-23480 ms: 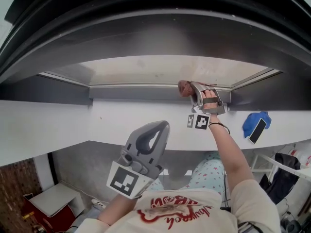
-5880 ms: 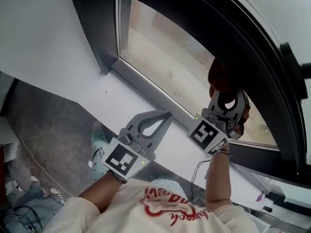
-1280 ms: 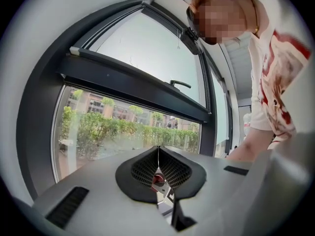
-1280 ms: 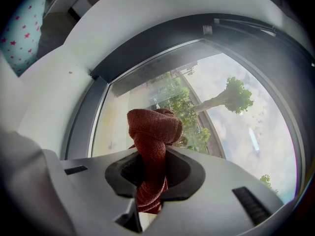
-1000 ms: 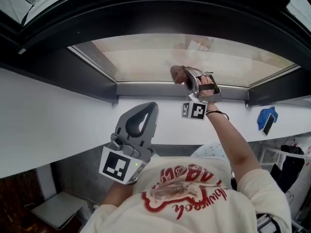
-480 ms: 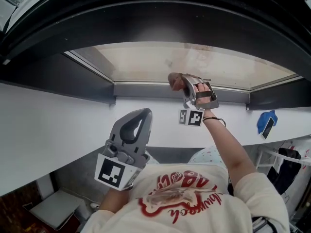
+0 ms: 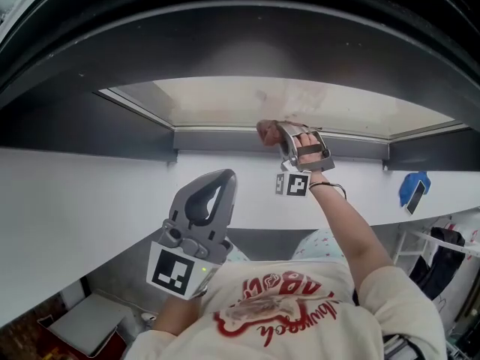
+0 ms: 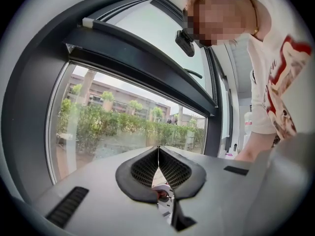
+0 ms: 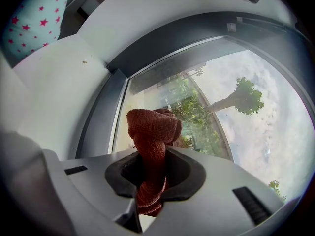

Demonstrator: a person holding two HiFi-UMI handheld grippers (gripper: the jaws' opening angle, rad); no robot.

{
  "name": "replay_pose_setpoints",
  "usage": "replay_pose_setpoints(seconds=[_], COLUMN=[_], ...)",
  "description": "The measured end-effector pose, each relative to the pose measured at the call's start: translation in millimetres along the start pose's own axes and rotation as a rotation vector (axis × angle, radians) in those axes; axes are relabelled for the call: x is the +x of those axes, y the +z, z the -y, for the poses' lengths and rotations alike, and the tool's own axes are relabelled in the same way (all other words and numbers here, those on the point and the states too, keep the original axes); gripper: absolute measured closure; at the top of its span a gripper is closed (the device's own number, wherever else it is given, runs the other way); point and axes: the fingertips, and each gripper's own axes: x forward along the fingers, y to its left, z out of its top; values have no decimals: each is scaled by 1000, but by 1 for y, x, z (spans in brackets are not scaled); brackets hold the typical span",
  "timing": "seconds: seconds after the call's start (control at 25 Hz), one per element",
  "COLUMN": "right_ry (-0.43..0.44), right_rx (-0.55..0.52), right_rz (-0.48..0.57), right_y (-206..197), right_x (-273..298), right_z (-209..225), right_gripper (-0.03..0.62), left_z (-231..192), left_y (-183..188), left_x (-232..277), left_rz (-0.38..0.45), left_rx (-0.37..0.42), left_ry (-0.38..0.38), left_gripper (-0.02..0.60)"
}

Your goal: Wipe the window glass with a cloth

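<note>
Blue item [image 7: 418, 180] on white sill [image 7: 90, 193]

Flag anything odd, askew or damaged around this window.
Nothing spilled or damaged. Only the cloth looks odd: the right tongs grip it as a twisted wad, not spread flat, by the lower edge of the window glass.

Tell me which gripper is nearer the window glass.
Right. The right gripper holds the red cloth up at the lower edge of the window glass. The left gripper, jaws shut and empty, hangs back at the white sill, well short of the glass.
</note>
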Motion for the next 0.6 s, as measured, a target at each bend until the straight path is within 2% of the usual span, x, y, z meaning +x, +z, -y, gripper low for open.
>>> replay_pose_setpoints(seconds=[0.24,0.6], right_ry=[24,104], right_rx=[-5,-47], right_rz=[-9,-37], right_y=[-2,-11], right_x=[6,26], right_z=[-17,-60], right_gripper=[528,528], left_z=[2,-1], left_y=[-4,-17], left_x=[-5,-7], left_rz=[6,-12], left_rx=[-15,-26], left_ry=[16,26], left_gripper=[560,560])
